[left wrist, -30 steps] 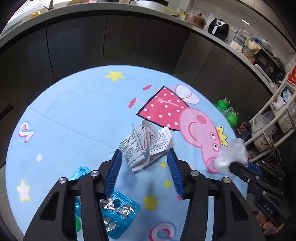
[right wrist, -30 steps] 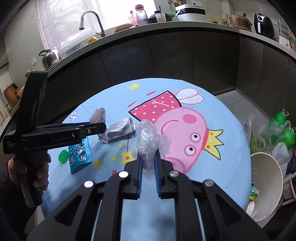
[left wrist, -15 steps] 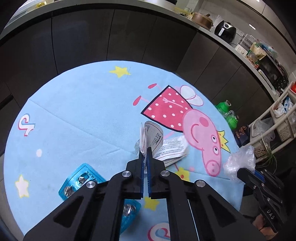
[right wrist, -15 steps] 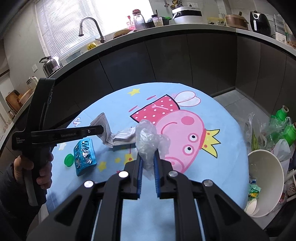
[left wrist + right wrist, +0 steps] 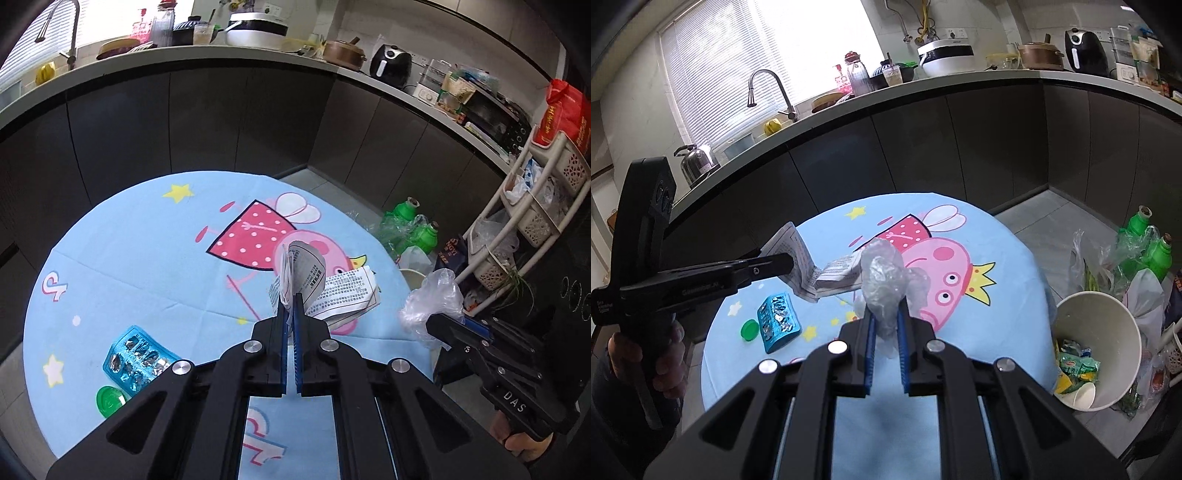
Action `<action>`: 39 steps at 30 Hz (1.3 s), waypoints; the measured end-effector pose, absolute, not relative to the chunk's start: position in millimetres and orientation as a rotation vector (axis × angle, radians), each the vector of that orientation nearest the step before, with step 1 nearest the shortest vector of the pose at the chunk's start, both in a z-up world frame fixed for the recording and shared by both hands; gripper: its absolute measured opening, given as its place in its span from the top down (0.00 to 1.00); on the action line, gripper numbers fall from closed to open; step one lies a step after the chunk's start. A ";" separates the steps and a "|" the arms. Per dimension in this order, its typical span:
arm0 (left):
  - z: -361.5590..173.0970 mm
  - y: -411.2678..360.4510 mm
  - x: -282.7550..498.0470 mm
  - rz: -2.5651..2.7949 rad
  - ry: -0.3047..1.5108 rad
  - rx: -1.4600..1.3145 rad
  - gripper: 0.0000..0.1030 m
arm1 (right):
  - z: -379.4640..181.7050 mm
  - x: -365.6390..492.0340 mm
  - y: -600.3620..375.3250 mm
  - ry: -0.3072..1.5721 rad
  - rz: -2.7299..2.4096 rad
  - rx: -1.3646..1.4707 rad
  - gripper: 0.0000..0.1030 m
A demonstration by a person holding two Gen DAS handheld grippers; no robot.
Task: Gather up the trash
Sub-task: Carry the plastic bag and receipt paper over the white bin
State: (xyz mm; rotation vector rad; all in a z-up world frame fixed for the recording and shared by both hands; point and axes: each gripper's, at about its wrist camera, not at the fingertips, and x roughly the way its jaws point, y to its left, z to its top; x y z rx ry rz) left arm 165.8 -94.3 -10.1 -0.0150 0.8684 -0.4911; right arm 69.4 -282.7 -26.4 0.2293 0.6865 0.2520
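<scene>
My left gripper (image 5: 290,304) is shut on a folded printed paper leaflet (image 5: 332,291), which hangs lifted above the round blue cartoon tablecloth (image 5: 140,266). From the right wrist view the same leaflet (image 5: 801,258) is pinched in the left gripper (image 5: 788,263), held by a hand at the left. My right gripper (image 5: 885,314) is shut on a crumpled clear plastic wrap (image 5: 884,277), raised over the table; that wrap (image 5: 434,297) also shows at the right in the left wrist view. A blue blister pack (image 5: 138,360) and a green bottle cap (image 5: 109,400) lie on the cloth.
A white bin (image 5: 1097,343) with wrappers inside stands on the floor right of the table, beside green bottles (image 5: 1145,243) in plastic bags. A white rack of baskets (image 5: 535,206) stands further right. Dark cabinets under a cluttered counter (image 5: 221,62) curve behind the table.
The left gripper went from open around the leaflet to shut on it, then lifted it off the cloth. The right gripper rose a little with the plastic wrap, towards the bin side.
</scene>
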 end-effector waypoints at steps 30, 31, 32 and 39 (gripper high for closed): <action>-19.7 -282.3 148.3 -0.684 0.871 0.206 0.98 | -51.1 -2.7 -448.3 0.631 -0.024 0.424 0.87; -22.0 -287.0 149.1 -0.686 0.875 0.212 0.98 | -53.4 -2.9 -452.0 0.633 -0.030 0.430 0.87; -24.6 -291.3 150.0 -0.688 0.879 0.218 0.98 | -55.8 -3.4 -455.5 0.635 -0.035 0.435 0.87; -41.4 -317.7 156.6 -0.702 0.914 0.246 0.98 | -76.3 -5.0 -478.9 0.657 -0.070 0.481 0.87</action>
